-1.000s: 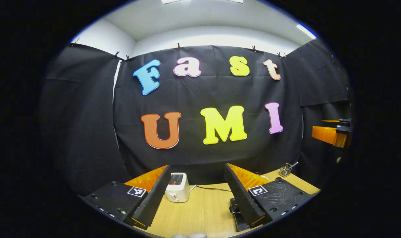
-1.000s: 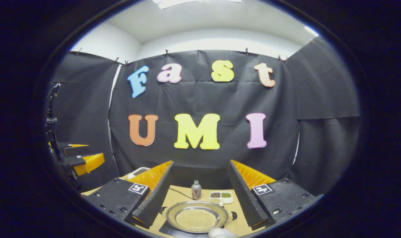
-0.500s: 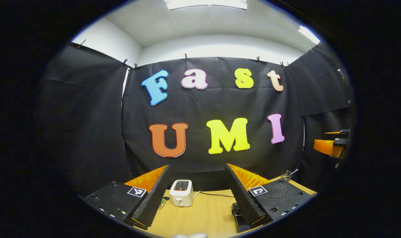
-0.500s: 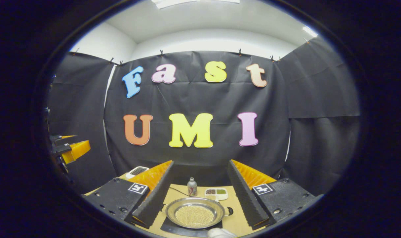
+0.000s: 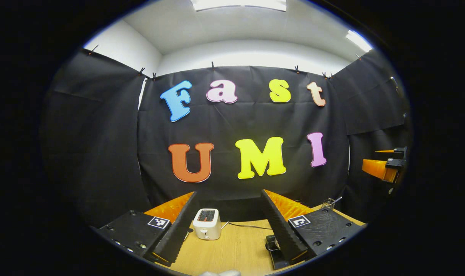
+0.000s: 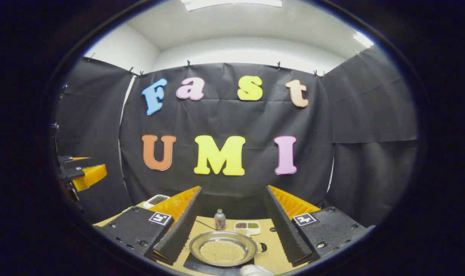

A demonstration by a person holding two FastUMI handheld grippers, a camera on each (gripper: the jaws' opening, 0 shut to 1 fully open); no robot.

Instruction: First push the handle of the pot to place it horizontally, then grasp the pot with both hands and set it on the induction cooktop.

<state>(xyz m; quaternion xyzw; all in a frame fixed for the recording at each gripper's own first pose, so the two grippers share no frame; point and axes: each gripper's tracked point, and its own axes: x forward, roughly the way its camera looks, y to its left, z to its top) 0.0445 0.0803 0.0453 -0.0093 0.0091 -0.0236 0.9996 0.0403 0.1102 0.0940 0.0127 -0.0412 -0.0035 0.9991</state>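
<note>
A shallow silver pot (image 6: 222, 251) holding pale grains sits on the black induction cooktop (image 6: 196, 264), low in the right gripper view. Its small dark handle (image 6: 263, 247) points to the right. My right gripper (image 6: 232, 191) stands open above and behind the pot, with nothing between its fingers. It also hangs at the right edge of the left gripper view (image 5: 372, 161). My left gripper (image 5: 228, 193) is open over the wooden table (image 5: 236, 249). A dark handle loop (image 5: 271, 243) peeks out beside its right finger. The left gripper (image 6: 96, 165) appears far left in the right gripper view.
A white toaster (image 5: 206, 223) with a trailing cord stands at the back of the table. A wire utensil holder (image 5: 329, 202) sits back right. Behind the pot are a small bottle (image 6: 219, 219) and a divided dish (image 6: 247, 227). A white flat device (image 6: 157, 199) lies back left.
The left gripper view has tilted upward, so the toaster looks smaller and farther. The right gripper view has shifted only slightly. Both grippers stay open and the pot stays put.
</note>
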